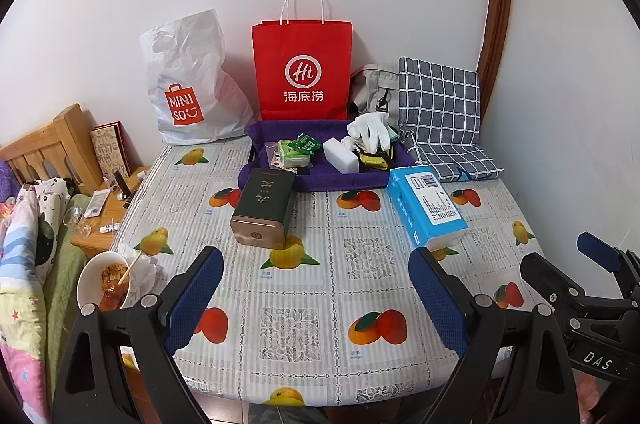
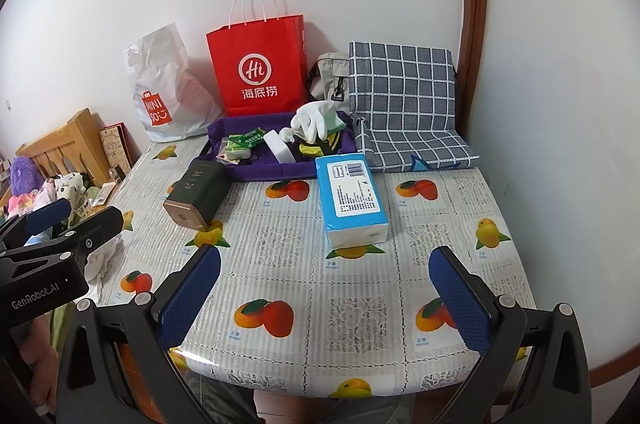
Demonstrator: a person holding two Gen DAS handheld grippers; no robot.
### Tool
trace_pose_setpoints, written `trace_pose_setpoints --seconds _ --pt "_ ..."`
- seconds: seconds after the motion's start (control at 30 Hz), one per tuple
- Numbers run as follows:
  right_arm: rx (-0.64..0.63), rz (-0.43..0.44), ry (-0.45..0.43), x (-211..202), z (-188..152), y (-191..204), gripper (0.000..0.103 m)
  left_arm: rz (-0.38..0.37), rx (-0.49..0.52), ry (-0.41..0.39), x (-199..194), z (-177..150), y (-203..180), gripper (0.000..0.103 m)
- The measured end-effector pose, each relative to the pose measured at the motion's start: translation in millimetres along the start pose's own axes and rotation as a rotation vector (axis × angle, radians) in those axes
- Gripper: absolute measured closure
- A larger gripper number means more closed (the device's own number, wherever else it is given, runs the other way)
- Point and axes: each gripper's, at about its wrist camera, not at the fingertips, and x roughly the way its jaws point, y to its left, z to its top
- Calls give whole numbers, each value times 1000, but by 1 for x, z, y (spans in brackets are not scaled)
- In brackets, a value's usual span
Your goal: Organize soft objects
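While both tongs, left (image 1: 316, 300) and right (image 2: 324, 300), hang wide open and empty over the desk (image 2: 360, 312), approach the tissue pack (image 2: 352, 199) beside the purple tray (image 2: 276, 169) squarely, squeezing gently.

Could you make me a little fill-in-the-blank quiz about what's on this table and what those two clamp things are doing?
1. The white gloves lie in the ____ tray.
2. The paper bag standing against the wall is ____.
3. The blue tissue pack lies on the tablecloth, printed with ____.
4. The left gripper and right gripper are both ____, holding nothing.

Missing words: purple; red; fruit; open
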Motion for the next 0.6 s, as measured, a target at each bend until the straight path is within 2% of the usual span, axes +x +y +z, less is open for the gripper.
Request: trace_pose_setpoints --seconds 0.6 --pt "-7 3 -7 -3 2 3 0 -2 1 -1 0 0 1 9"
